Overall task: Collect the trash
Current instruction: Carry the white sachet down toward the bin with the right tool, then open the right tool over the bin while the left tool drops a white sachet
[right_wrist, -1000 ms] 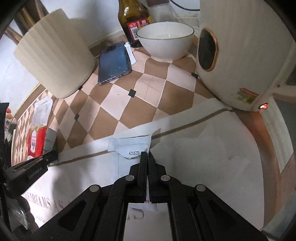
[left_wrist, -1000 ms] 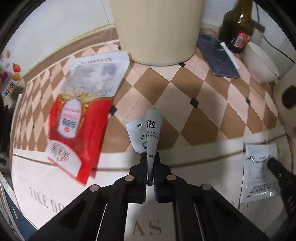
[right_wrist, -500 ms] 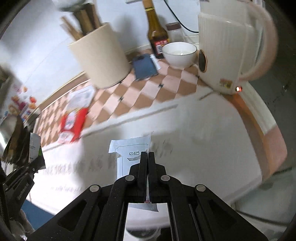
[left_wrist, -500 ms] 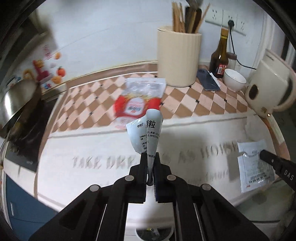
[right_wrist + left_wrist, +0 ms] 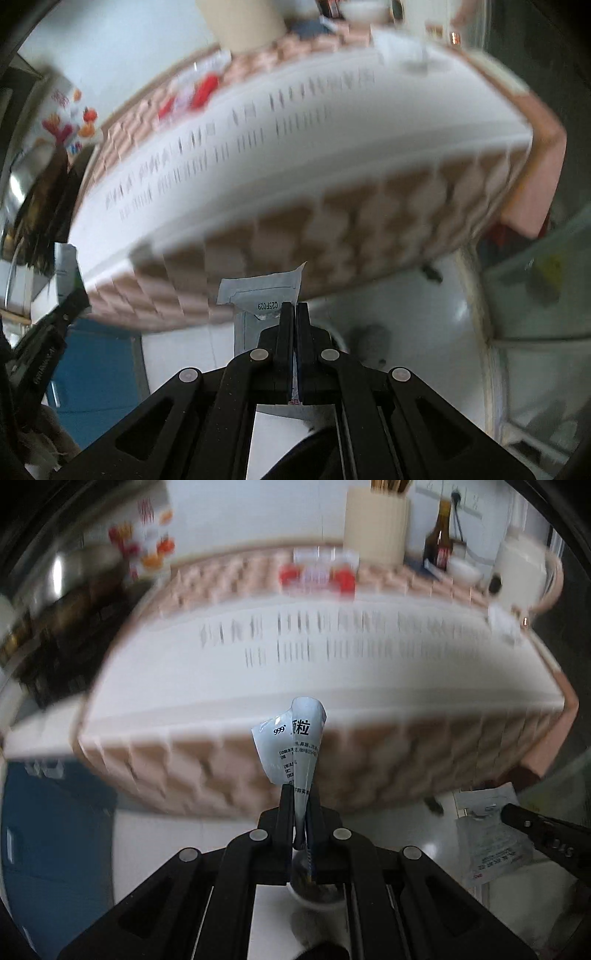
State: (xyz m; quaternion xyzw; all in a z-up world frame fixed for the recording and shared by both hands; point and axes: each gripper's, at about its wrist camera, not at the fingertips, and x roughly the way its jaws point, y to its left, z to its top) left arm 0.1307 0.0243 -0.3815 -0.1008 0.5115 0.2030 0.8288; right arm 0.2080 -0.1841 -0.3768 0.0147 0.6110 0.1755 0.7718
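Both your tongs are pinching trash right now: your left gripper (image 5: 301, 794) is clamped on a curled pale-blue sachet (image 5: 291, 746) standing up lengthwise out of the tips, and your right gripper (image 5: 294, 314) is nipping a flat white sachet (image 5: 258, 295) by its edge. Both hang past the counter's front edge (image 5: 332, 775) over the floor, so I'd guess the drop spot is below, but I can't spot a bin. Count-wise: two sachets in hand, plus one red packet (image 5: 317, 578) up on the checked cloth.

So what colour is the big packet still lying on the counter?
Red and white, blurred. The big packet shows best in the left wrist view.
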